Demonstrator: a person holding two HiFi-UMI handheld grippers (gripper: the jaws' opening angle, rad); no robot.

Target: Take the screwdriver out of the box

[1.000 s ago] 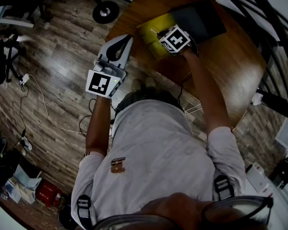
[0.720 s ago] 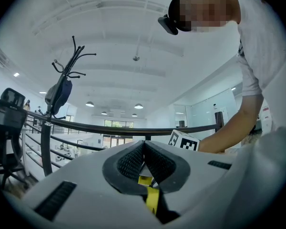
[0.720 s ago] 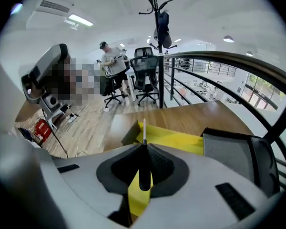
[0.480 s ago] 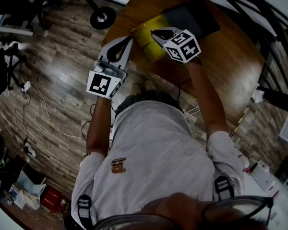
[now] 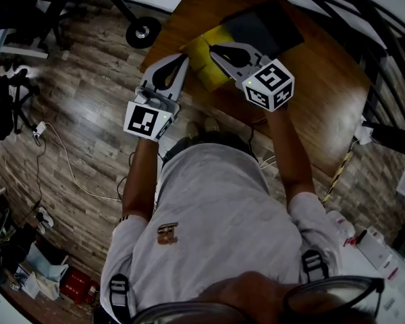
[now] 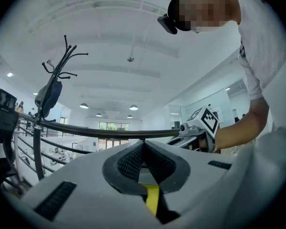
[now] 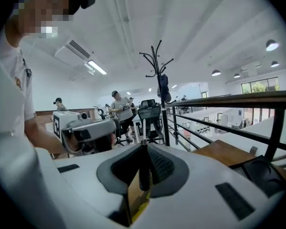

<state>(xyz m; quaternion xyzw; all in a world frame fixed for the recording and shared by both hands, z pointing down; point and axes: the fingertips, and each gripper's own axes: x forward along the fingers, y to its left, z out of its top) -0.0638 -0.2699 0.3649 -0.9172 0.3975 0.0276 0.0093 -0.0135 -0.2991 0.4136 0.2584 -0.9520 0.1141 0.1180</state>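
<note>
Open-plan office or lab space, seemingly on upper level. Wood-plank floor (image 5: 81, 106), round wooden bench (image 5: 324, 79) next to black railing (image 7: 229, 100), bright open hall beyond. Coat stand (image 7: 158, 70), wheeled office chairs (image 7: 148, 112), people (image 7: 119, 106) standing among equipment behind. Strip light (image 7: 97, 67), recessed downlights (image 7: 271, 45), ceiling air-conditioning unit (image 7: 77, 49). Loose cables (image 5: 67, 171) trailing across floor.

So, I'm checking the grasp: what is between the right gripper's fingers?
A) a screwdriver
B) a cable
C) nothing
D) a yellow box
A: the right gripper view shows the right gripper pinching the screwdriver by its dark handle, with the metal shaft poking out ahead.
</note>
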